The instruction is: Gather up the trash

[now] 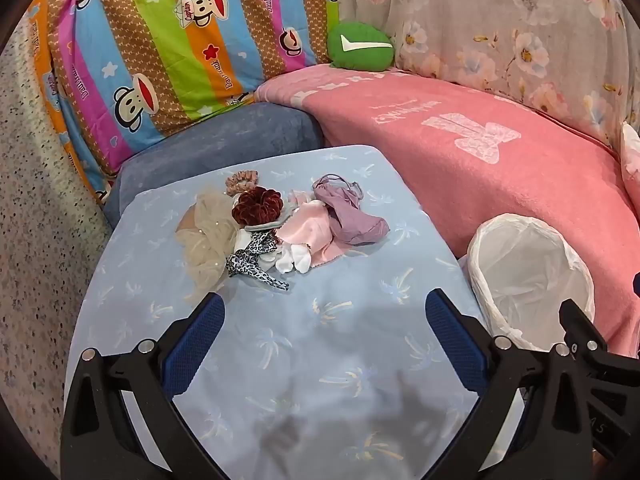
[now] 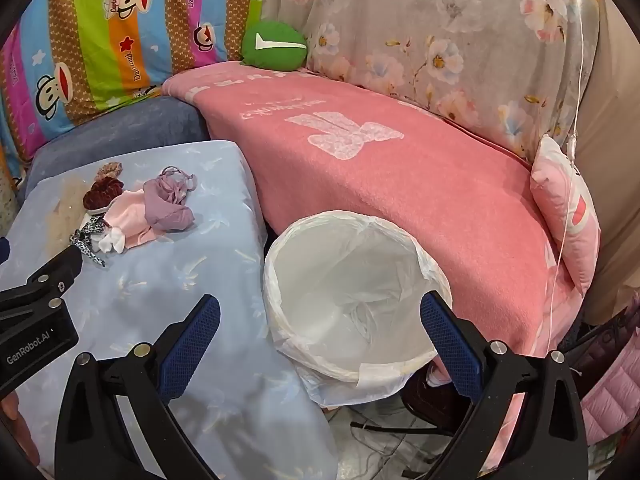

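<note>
Trash here is a small heap of soft odds and ends [image 1: 276, 228] lying toward the far side of the blue palm-print surface [image 1: 320, 360], well apart from both grippers. Reading the heap from the left: a puff of beige netting [image 1: 208, 236], a small pinkish scrunchie [image 1: 241, 181] behind it, a dark red velvet scrunchie [image 1: 258, 210] sitting on top, a leopard-print ribbon [image 1: 256, 264] trailing toward the near side, some white bits [image 1: 294, 260], a pale pink cloth [image 1: 310, 232], and a crumpled purple piece with loops [image 1: 348, 216] at the right end.

All of it looks light, limp and squashy, nothing brittle. I'd judge the pieces will bunch up and may drag their neighbours along, since they overlap. The red scrunchie, thick and sitting highest, seems the easiest first pinch, across its ring; the purple piece could be taken at its raised fold. The ribbon and netting are thin and flat, so they may slip out of a shallow pinch.

The left gripper [image 1: 324, 312] hangs over the bare near part of the surface, tilted downward, its blue pads spread wide with nothing between them. Further right stands a bin lined with a white bag [image 2: 352, 280], just beside the surface and against the pink blanket [image 2: 400, 184]. It looks empty. The right gripper [image 2: 320, 316] hovers above the bin's near rim, likewise wide apart and holding nothing.
</note>
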A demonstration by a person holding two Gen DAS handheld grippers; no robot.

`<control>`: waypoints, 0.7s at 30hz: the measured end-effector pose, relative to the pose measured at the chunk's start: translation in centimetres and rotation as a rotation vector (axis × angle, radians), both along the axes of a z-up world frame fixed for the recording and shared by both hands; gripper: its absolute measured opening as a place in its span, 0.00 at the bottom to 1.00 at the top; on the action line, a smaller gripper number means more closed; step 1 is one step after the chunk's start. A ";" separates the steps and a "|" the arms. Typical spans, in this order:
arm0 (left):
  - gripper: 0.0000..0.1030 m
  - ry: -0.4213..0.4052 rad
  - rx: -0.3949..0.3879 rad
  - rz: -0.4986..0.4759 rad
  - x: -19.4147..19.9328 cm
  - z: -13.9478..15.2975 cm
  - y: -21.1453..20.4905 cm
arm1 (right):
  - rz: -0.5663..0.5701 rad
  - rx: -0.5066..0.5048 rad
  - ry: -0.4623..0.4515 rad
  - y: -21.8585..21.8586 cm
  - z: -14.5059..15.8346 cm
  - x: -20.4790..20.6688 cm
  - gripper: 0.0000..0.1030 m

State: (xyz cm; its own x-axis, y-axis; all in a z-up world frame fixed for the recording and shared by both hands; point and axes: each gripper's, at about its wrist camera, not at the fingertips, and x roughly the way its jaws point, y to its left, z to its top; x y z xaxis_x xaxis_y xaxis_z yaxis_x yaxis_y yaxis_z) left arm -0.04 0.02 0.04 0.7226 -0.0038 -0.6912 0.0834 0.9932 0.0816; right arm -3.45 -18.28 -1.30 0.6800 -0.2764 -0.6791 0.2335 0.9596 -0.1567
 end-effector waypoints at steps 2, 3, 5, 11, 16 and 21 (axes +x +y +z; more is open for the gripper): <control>0.93 -0.009 -0.004 0.000 0.0 0.0 0.0 | 0.000 0.000 0.000 0.0 0.0 0.0 0.94; 0.93 -0.008 -0.005 0.000 0.0 0.0 0.0 | -0.001 0.000 -0.001 0.0 0.0 0.0 0.94; 0.93 -0.007 -0.006 -0.001 0.0 0.0 0.0 | 0.000 0.001 -0.002 0.0 0.0 0.0 0.94; 0.93 -0.008 -0.006 -0.001 0.0 0.0 0.0 | 0.000 0.000 -0.001 0.0 0.0 0.0 0.94; 0.93 -0.007 -0.007 -0.001 0.0 0.0 0.0 | -0.003 0.002 -0.002 0.1 0.1 0.0 0.94; 0.93 -0.007 -0.008 -0.001 0.0 0.0 0.0 | -0.002 0.001 -0.002 0.0 0.1 -0.1 0.94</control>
State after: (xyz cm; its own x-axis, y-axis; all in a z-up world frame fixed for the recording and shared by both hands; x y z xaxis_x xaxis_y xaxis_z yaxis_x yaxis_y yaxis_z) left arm -0.07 0.05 0.07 0.7278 -0.0104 -0.6858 0.0842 0.9937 0.0743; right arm -3.58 -18.30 -1.19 0.6811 -0.2766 -0.6779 0.2353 0.9595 -0.1550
